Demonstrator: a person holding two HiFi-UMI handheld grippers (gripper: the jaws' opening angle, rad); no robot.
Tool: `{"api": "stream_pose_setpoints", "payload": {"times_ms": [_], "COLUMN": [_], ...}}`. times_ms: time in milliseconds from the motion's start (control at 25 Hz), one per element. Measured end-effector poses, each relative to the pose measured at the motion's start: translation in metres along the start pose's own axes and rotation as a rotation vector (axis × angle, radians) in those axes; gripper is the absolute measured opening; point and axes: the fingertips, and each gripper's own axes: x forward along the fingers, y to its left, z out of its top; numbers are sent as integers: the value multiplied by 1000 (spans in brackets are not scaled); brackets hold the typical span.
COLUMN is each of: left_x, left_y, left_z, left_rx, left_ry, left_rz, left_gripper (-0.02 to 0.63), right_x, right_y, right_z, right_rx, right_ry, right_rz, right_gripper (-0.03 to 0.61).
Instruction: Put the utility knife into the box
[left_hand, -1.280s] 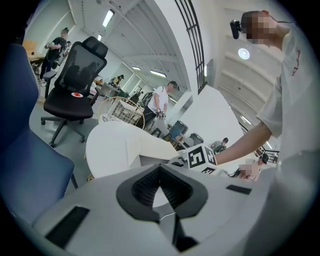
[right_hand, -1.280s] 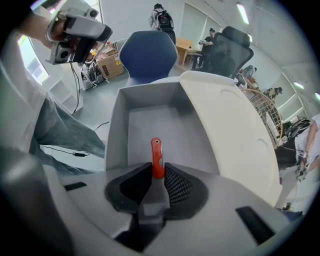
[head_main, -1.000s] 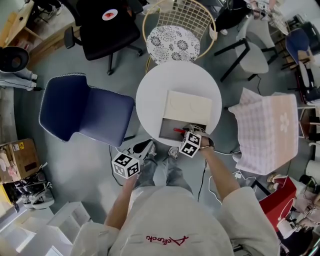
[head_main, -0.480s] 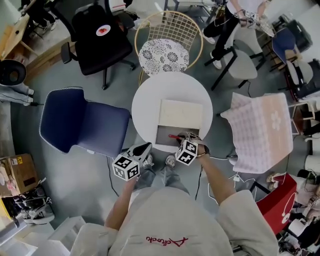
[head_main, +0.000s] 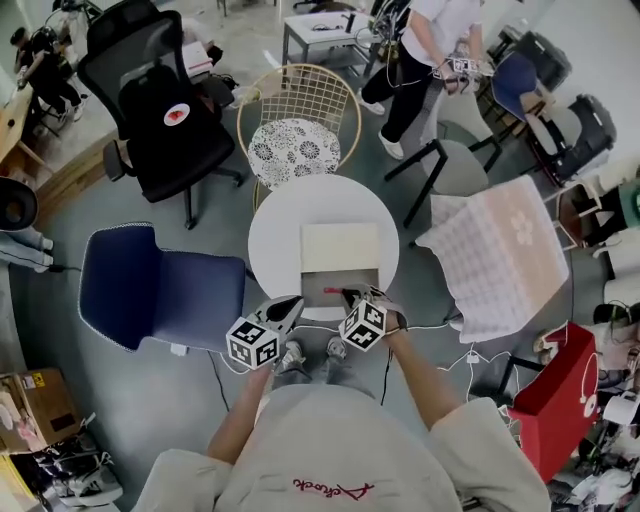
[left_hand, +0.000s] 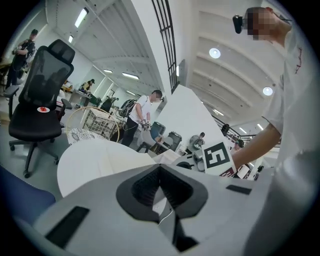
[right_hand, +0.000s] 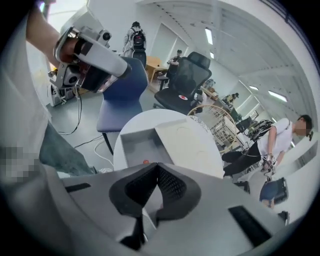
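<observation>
On the round white table (head_main: 275, 235) lies a box (head_main: 340, 283) with a grey tray, its cream lid (head_main: 340, 247) folded open behind it. A red utility knife (head_main: 335, 291) lies across the tray's near part. My right gripper (head_main: 356, 296) is shut, with its tips at the tray's front edge right beside the knife's right end. In the right gripper view only a red bit of the knife (right_hand: 146, 162) peeks past the shut right gripper (right_hand: 157, 166), over the tray (right_hand: 136, 145). My left gripper (head_main: 288, 306) hangs shut and empty off the table's near-left rim (left_hand: 85, 160).
A blue chair (head_main: 165, 285) stands left of the table, a wire chair (head_main: 295, 130) behind it, and a black office chair (head_main: 160, 110) at the far left. A pink checked cloth (head_main: 500, 255) covers furniture on the right. A person (head_main: 420, 40) stands at the back.
The head camera has shifted, so the table sits lower and further left in view. Both grippers keep their places relative to the box, and the knife has not moved within the tray.
</observation>
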Motion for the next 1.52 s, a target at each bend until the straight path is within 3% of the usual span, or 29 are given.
{"api": "stream_pose_setpoints", "payload": {"times_ms": [160, 520, 800, 960, 1520], "left_x": [-3, -13, -17, -18, -60], "left_y": [-10, -26, -67, -103, -202], "left_z": [2, 15, 21, 2, -92], "left_rx": [43, 121, 172, 196, 206], "left_ry": [13, 5, -17, -19, 9], "left_rz": [-45, -43, -38, -43, -31], "left_gripper": [11, 11, 11, 11, 11], "right_x": [-20, -61, -109, -142, -202], "right_y": [2, 2, 0, 19, 129], "right_z": [5, 14, 12, -1, -72], "right_rx": [149, 477, 807, 804, 808], "right_ry": [-52, -228, -455, -527, -566], "right_rz": [-54, -116, -112, -140, -170], "right_gripper": [18, 17, 17, 17, 17]}}
